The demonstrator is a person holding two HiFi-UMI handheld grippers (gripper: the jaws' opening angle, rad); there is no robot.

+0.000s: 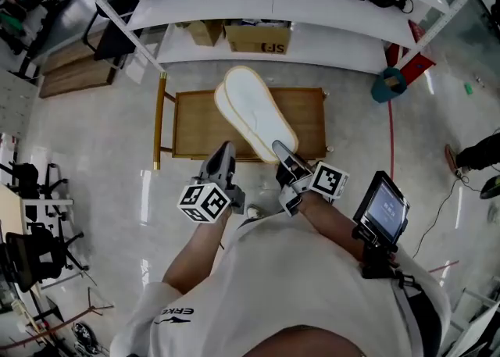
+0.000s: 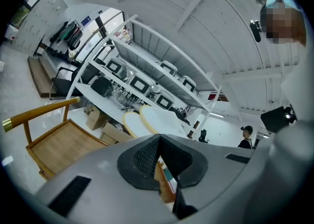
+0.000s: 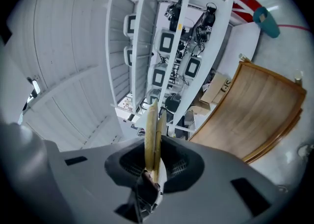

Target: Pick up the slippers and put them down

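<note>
A pair of white slippers with tan rims (image 1: 254, 109) is held pressed flat together and slants up over the wooden table (image 1: 195, 125). My right gripper (image 1: 283, 152) is shut on their near end. In the right gripper view the two soles (image 3: 153, 130) stand edge-on between the pads of the right gripper (image 3: 153, 161). My left gripper (image 1: 225, 152) hovers beside it at the table's near edge, apart from the slippers. Its jaws meet with nothing between them in the left gripper view (image 2: 158, 142), where the slippers (image 2: 152, 120) show ahead, above the table (image 2: 64, 142).
White shelves with monitors and cables run along the back, with a cardboard box (image 1: 258, 37) underneath. A teal bin (image 1: 388, 84) stands at the back right. A small screen (image 1: 383, 211) hangs at my right side. Black chairs (image 1: 31, 183) crowd the left.
</note>
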